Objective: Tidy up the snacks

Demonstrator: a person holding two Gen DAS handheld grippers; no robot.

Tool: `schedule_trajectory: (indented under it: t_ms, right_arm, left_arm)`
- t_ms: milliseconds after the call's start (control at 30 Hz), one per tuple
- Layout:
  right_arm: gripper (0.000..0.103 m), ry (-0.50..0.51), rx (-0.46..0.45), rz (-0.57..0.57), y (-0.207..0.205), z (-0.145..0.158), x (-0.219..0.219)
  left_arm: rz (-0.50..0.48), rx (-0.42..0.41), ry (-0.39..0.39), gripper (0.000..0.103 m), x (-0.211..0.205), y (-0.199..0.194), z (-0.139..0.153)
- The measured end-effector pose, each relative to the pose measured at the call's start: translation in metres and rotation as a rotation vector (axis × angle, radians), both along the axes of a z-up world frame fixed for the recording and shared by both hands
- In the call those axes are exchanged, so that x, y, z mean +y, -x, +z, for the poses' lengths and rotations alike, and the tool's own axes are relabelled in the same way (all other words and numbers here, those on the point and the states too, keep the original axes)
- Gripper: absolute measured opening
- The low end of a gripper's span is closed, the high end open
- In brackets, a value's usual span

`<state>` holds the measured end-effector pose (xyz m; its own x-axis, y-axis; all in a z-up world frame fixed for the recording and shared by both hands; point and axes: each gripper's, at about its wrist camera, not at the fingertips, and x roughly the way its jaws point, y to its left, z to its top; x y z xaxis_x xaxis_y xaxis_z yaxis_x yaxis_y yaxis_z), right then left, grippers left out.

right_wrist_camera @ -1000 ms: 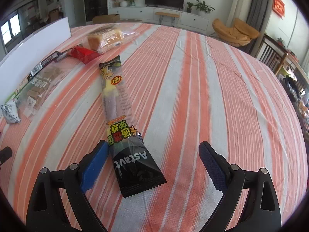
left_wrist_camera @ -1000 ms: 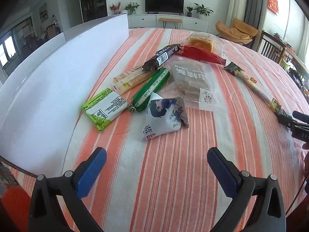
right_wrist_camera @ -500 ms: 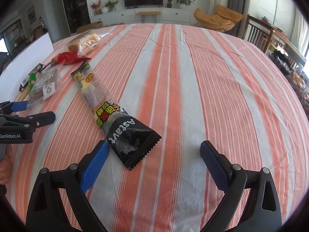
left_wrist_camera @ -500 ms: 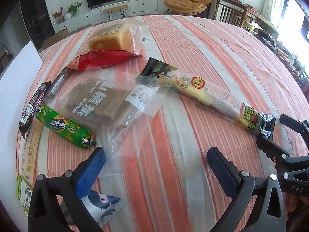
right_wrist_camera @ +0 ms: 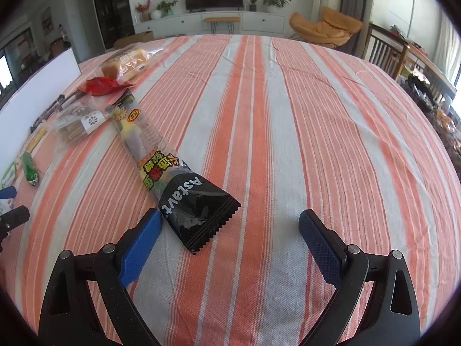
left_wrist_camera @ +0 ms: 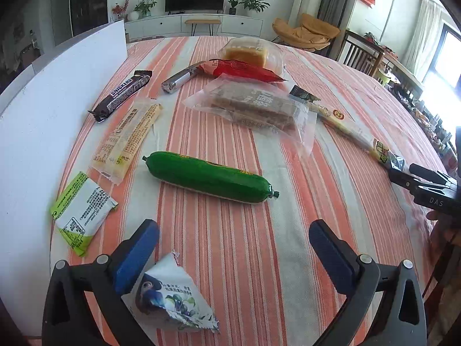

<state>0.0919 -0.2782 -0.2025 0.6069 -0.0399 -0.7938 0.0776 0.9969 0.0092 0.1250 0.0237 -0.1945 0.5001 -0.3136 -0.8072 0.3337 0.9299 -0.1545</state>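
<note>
A bright living room lies behind the table: a dark television on a long white cabinet, potted plants, an orange lounge chair. The table wears an orange-and-white striped cloth (left_wrist_camera: 230, 259), with a white board (left_wrist_camera: 43, 115) standing along its left edge.

From the left in the left wrist view, a green-and-white sachet (left_wrist_camera: 82, 213) lies beside the board, then a pale yellow wafer pack (left_wrist_camera: 128, 138) and a Snickers bar (left_wrist_camera: 124, 93) farther back. The left gripper (left_wrist_camera: 233, 248) hangs with its jaws spread wide and nothing between them; a blue-printed pouch (left_wrist_camera: 173, 300) lies just beside its left finger, though whether they touch is hard to tell. Ahead sits a green sausage (left_wrist_camera: 210, 177), likely firm and slick, so it should be pinched across its middle. Behind it are a silver wrapped stick (left_wrist_camera: 178, 80), a clear bag of brown cakes (left_wrist_camera: 253, 106), a red packet (left_wrist_camera: 242, 69) and bagged bread (left_wrist_camera: 247, 53); the bread would crush easily.

To the right, a long Astavt snack pack (right_wrist_camera: 161, 158) stretches toward the right gripper (right_wrist_camera: 230, 230), which is also spread and empty, its left finger just beside the pack's black crimped end. The film looks light and slippery; the flat crimp offers the safest hold.
</note>
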Motion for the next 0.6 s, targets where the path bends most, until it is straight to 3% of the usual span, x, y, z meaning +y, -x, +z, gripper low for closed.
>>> schedule_trajectory:
  t_ms: [200,600]
  right_arm:
    - [0.098,0.002,-0.001,-0.007,-0.006,0.0,-0.002]
    - [0.098,0.0,0.001,-0.053,-0.025,0.001,-0.019]
  left_arm:
    - [-0.007,-0.044,-0.136,0.103,-0.019,0.002,-0.004]
    - [0.003,-0.048,-0.131,0.103,-0.017,0.001,-0.005]
